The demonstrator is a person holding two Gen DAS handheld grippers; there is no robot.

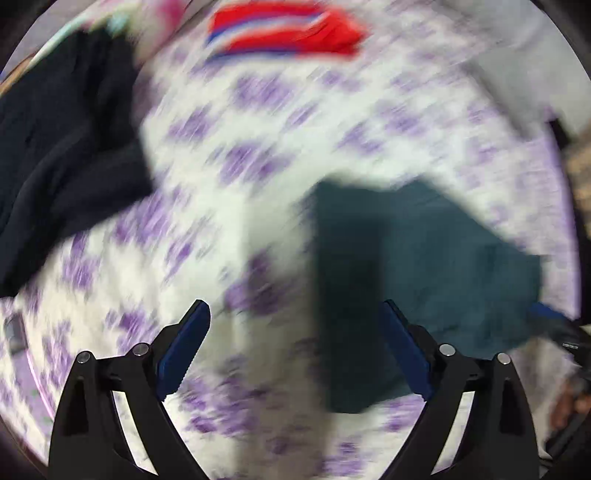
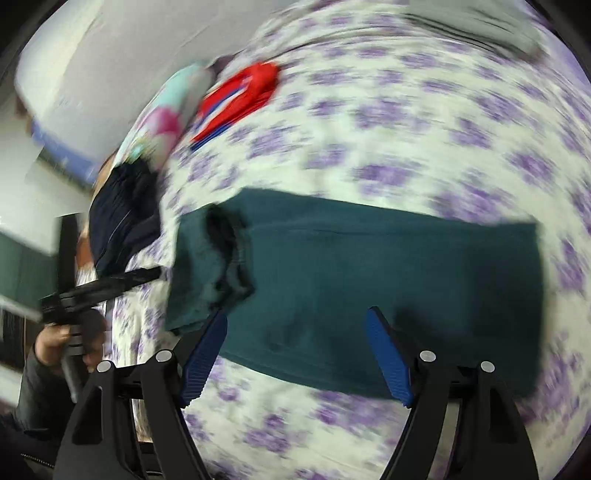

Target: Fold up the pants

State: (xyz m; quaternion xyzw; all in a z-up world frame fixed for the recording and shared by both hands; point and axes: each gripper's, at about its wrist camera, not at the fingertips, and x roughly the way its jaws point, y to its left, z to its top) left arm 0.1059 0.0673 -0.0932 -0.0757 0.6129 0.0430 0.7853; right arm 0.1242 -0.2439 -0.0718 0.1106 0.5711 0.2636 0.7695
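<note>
The teal pants [image 1: 424, 266] lie folded into a flat rectangle [image 2: 369, 266] on a bed sheet with purple flowers [image 1: 229, 155]. One end shows a dark bunched waistband [image 2: 229, 254]. My left gripper [image 1: 295, 306] points down over the pants' left edge, jaws wide open, nothing between the blue pads [image 1: 184, 343]. My right gripper [image 2: 297, 312] hovers open above the near edge of the pants, and its pads [image 2: 388, 354] touch no cloth. A hand [image 2: 55, 343] at the far left of the right wrist view holds the other gripper. Both views are blurred.
A dark navy garment [image 1: 55, 147] lies heaped on the left of the bed [image 2: 125, 214]. A red garment with blue and white stripes [image 1: 288, 33] lies at the far side [image 2: 240, 99], beside a pink and turquoise pillow [image 2: 166, 110].
</note>
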